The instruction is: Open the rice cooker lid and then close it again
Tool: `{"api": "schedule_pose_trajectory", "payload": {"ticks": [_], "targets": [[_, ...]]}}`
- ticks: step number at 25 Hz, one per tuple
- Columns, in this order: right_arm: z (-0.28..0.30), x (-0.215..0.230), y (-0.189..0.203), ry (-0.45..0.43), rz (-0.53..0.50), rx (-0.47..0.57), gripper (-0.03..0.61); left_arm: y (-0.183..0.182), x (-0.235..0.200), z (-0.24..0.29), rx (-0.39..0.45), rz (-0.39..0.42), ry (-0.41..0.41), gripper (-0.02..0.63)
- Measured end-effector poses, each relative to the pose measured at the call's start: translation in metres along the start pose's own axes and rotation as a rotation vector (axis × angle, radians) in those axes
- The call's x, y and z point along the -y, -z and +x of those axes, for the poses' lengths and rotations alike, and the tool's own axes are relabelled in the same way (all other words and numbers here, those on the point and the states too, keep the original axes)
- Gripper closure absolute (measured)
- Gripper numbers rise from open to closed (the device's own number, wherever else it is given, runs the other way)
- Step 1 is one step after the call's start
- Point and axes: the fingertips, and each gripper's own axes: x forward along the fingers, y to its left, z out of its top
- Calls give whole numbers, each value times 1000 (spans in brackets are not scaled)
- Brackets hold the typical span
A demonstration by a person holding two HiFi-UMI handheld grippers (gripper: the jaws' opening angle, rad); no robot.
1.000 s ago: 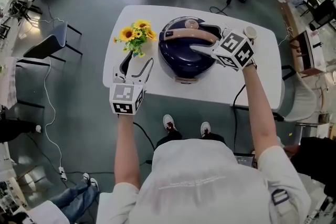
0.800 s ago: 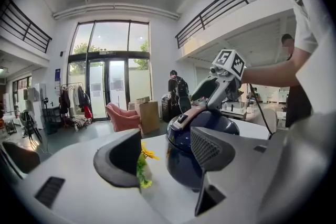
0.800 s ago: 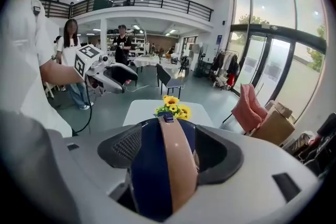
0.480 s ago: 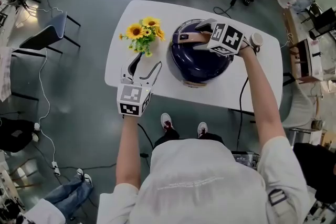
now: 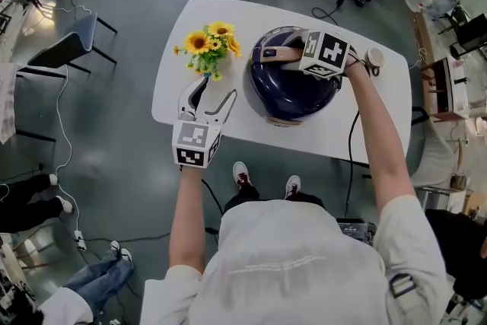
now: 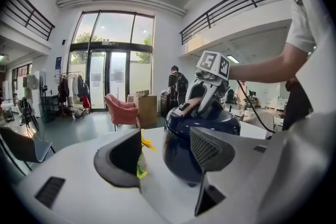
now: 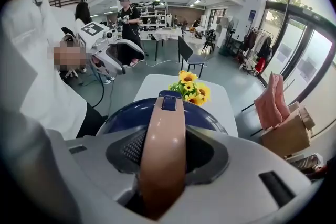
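Head view shows closed navy rice cooker (image 5: 293, 91) with tan handle (image 5: 280, 55).

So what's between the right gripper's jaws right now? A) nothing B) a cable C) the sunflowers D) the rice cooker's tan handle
D: in its own view, the right gripper has its jaws, which have just been closing, pressed on both sides of the tan handle.

Sunflowers (image 5: 209, 46) stand on the white table (image 5: 169, 71), a chair (image 5: 67, 53) nearby.
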Motion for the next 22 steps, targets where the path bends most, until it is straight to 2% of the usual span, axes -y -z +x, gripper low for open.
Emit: {"api": "schedule_pose_trajectory", "payload": {"ticks": [10,22], "targets": [[-13,1,-2,20,3,55,385,-15,5,4,15,23,7,307],[-99,5,4,124,75,294,387,-39,24,16,56,38,26,307]]}}
